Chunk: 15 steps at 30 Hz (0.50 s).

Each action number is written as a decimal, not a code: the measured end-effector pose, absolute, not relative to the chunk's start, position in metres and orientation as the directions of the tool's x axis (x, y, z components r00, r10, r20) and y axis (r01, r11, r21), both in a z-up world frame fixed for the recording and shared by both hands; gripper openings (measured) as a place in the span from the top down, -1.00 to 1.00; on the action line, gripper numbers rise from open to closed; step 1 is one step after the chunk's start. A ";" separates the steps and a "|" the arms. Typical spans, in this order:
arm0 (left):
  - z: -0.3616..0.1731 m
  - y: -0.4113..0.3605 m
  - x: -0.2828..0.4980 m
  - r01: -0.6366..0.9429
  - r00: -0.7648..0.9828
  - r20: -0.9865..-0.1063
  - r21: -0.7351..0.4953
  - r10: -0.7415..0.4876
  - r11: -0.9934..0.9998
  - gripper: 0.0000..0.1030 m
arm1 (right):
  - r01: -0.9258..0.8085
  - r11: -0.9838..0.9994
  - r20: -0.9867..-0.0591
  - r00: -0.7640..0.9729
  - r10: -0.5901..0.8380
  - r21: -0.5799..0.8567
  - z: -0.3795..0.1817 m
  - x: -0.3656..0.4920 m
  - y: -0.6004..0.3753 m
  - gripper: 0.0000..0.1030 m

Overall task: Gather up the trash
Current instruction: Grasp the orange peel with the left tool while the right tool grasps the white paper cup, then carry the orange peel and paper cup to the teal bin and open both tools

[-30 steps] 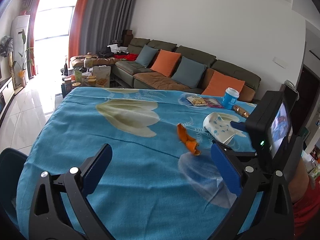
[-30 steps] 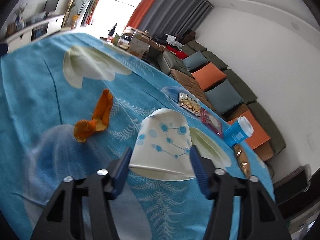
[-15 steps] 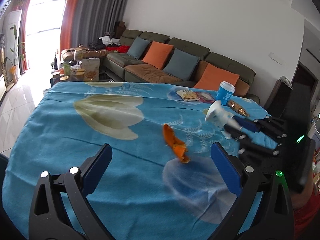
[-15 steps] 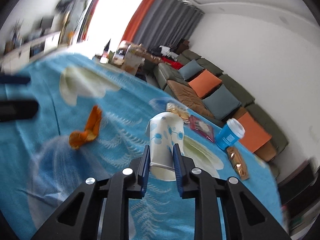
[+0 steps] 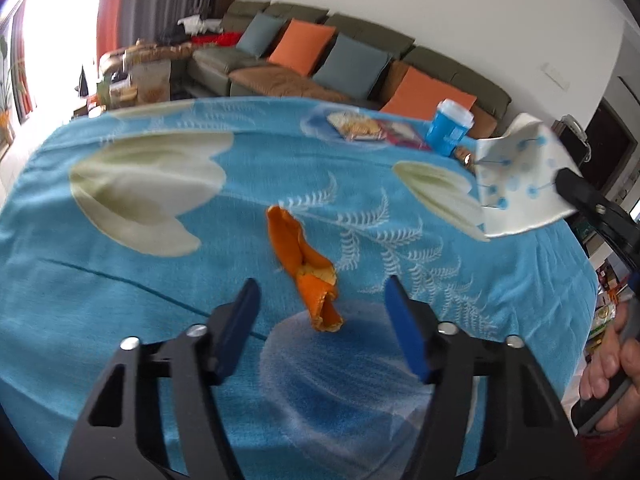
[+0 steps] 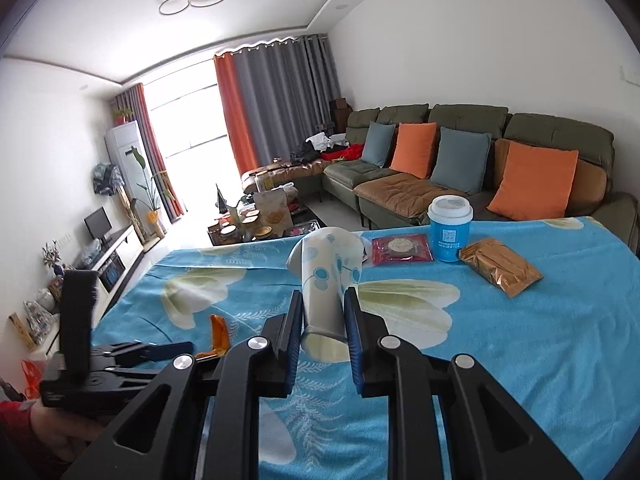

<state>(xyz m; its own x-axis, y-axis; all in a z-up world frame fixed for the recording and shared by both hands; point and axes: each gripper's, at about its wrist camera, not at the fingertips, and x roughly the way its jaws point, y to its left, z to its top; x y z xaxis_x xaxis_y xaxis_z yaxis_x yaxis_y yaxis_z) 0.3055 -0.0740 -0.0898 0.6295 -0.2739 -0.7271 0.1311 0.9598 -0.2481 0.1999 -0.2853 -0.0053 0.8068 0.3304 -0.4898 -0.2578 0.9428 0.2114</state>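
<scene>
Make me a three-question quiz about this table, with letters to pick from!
1. Where is the orange peel?
A. between the left gripper's jaws
B. on the sofa
C. in the blue cup

2. How many orange cushions are on the sofa?
A. two
B. five
C. none

3. What is the paper cup doing?
A. standing on the cloth
B. squeezed in the right gripper
C. lying on the floor

Answers: 1 A, its near end lies between them, untouched; 2 A, two show; 3 B, the jaws pinch it flat.
</scene>
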 end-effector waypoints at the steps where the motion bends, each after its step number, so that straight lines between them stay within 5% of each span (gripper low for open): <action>1: -0.092 -0.075 0.307 0.124 0.625 -0.734 -0.243 -0.266 0.962 -0.09 | -0.257 0.942 -0.488 0.807 0.332 0.217 -0.006 0.199 -0.287 0.63; 5: -0.095 -0.079 0.308 0.125 0.618 -0.746 -0.221 -0.250 0.967 0.65 | -0.255 0.940 -0.481 0.810 0.336 0.229 -0.006 0.196 -0.295 0.63; 15: -0.084 -0.065 0.289 0.127 0.657 -0.704 -0.250 -0.270 0.960 0.75 | -0.289 0.927 -0.441 0.818 0.370 0.241 0.002 0.187 -0.291 0.63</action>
<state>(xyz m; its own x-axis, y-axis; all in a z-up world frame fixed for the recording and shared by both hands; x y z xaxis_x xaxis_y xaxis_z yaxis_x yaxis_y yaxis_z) 0.2892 -0.0646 -0.0844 0.6568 -0.2703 -0.7039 0.1273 0.9599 -0.2499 0.1866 -0.2907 0.0023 0.8179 0.3695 -0.4411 -0.2885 0.9266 0.2412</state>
